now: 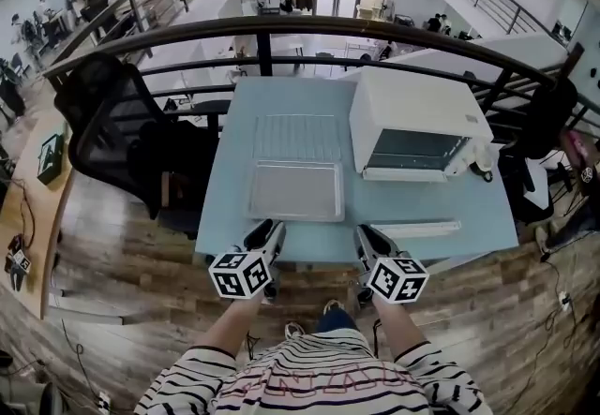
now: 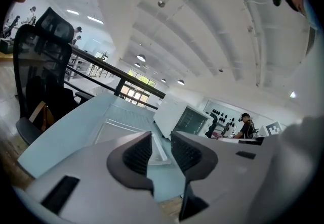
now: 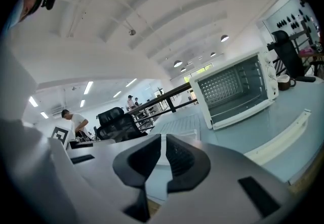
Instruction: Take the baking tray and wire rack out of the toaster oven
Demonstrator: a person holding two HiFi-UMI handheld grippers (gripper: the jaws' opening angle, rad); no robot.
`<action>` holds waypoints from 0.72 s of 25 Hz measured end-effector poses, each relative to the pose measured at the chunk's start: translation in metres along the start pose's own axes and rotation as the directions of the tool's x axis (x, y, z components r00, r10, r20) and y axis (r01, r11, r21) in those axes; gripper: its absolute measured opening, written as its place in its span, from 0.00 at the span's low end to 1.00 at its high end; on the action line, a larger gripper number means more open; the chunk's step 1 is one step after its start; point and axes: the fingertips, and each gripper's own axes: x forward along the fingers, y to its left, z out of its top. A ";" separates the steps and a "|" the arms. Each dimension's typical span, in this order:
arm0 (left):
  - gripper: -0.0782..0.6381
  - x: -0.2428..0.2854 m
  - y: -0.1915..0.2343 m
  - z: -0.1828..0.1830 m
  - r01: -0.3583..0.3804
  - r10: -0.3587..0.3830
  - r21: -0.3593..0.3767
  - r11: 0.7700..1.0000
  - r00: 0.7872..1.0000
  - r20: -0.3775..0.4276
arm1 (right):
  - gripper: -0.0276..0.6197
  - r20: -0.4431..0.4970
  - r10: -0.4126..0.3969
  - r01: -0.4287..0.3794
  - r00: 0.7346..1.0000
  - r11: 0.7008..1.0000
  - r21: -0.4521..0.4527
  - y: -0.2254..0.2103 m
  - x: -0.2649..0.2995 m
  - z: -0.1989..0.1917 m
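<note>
Both pieces are out, and we hold nothing.
The shallow metal baking tray [image 1: 294, 190] lies on the pale blue surface [image 1: 234, 123] just ahead of our left gripper [image 1: 272, 229], jaws slightly apart; the silver wire rack [image 1: 298, 138] lies beyond it, beside the white toaster oven [image 1: 412, 123]; our right gripper [image 1: 364, 233] is closed.

open lane betw tray [image 1: 295, 190] & oven [image 1: 412, 113]; chair [image 1: 112, 113] crowds table's [image 1: 234, 123] left, railing [image 1: 309, 26] behind.
</note>
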 end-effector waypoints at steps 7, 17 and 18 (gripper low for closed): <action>0.15 -0.018 -0.047 -0.001 0.055 -0.055 0.053 0.997 0.998 0.015 | 0.10 0.043 0.041 -0.042 0.998 0.998 0.042 0.002 -0.030 0.003; 0.14 -0.041 -0.115 -0.041 0.082 -0.084 0.096 0.992 0.996 0.021 | 0.09 0.003 0.094 -0.094 0.996 0.995 0.027 -0.016 -0.095 -0.013; 0.14 -0.044 -0.122 -0.047 0.077 -0.080 0.103 0.992 0.996 0.024 | 0.09 -0.002 0.096 -0.096 0.995 0.995 0.023 -0.019 -0.102 -0.016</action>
